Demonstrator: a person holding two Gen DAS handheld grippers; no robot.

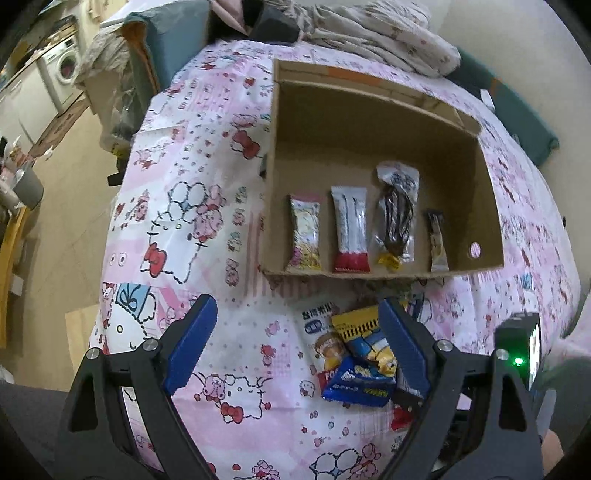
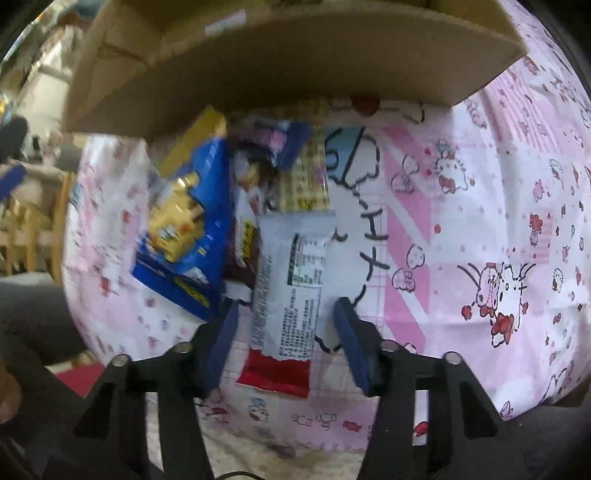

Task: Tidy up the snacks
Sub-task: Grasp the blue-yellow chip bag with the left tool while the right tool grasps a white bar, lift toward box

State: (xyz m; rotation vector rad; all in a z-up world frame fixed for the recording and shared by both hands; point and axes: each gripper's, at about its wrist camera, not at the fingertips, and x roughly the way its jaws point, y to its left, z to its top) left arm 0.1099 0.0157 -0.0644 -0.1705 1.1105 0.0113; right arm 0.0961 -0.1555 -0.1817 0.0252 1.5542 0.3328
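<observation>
A cardboard box [image 1: 484, 206] lies on the pink cartoon bedspread [image 1: 229, 332] with several snack packets in a row along its near wall, among them a white and red bar [image 1: 350, 230]. A loose pile of snacks lies in front of the box, topped by a blue and yellow packet [image 1: 364, 354]. My left gripper [image 1: 295, 343] is open above the bedspread just left of the pile. My right gripper [image 2: 286, 332] is open, its jaws on either side of a white and red bar [image 2: 286, 291] lying on the bedspread. The blue packet [image 2: 184, 229] lies left of it, below the box wall [image 2: 280, 74].
Folded bedding [image 1: 388, 33] lies beyond the box. The bed edge drops to the floor on the left, where a washing machine [image 1: 62, 70] and a grey bin [image 1: 27, 184] stand. The other gripper's body with a green light [image 1: 519, 347] shows at the right.
</observation>
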